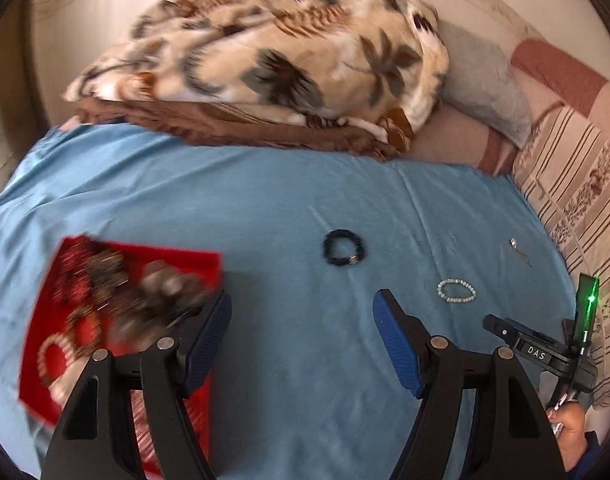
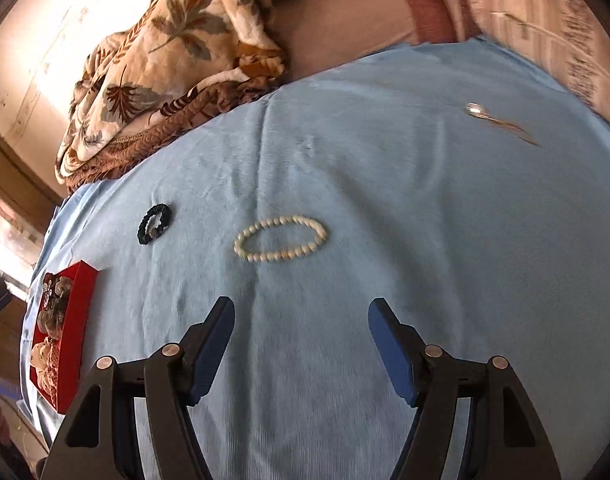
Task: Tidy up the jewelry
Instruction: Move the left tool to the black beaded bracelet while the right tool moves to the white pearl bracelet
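Right gripper (image 1: 501, 326) only left-view

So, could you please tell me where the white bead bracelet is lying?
The white bracelet lies on the blue sheet, ahead of the open right gripper, between the dark bracelet and the small chain.

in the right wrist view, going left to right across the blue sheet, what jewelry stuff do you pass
red box full of jewelry → dark bracelet → white bead bracelet → small shiny piece with a thin chain, far right
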The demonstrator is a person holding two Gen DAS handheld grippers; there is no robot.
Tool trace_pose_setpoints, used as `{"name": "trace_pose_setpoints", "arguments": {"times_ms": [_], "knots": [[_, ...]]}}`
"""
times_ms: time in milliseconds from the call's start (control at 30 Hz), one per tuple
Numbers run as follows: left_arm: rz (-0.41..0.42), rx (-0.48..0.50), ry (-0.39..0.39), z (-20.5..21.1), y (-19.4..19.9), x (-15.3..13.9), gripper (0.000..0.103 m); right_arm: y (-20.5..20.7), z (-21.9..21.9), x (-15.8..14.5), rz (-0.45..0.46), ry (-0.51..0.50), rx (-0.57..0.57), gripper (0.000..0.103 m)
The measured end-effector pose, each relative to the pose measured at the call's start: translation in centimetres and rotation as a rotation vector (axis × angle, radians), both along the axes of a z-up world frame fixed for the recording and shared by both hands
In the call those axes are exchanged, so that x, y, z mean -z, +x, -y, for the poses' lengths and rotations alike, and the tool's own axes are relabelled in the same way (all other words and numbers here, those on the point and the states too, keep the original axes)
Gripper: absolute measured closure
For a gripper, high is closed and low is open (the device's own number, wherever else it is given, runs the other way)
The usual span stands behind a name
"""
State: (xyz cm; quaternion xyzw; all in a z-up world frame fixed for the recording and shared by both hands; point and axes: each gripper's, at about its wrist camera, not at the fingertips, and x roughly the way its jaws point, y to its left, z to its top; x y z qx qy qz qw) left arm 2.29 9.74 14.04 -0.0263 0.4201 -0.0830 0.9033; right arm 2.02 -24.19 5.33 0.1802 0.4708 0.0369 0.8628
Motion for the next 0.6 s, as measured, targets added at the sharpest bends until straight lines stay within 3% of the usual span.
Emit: {"name": "trace_pose_setpoints", "arguments": {"times_ms": [133,300,433,600], "knots": [[-0.057,0.003,-0.011,1.6,5.1,2.7,0.043,2.8,-0.4,0.3,0.016,-0.022,-0.041,0.036],[-0.124,-0.026,0.014,2.6,10.7,6.7,0.046,5.6,-1.3,1.1,0.017,-0.089,-0.106,0.045],[-0.172,-0.024,-0.012,2.4,13.2,9.3,0.047,6.9,-2.2,1.6,0.014,-0.167,-0.150,0.046],[-0.186,-0.003,0.015,3.1,14.5,11.3,0.047,7.8,-2.7,2.1,0.016,-0.227,-0.187,0.047]]}}
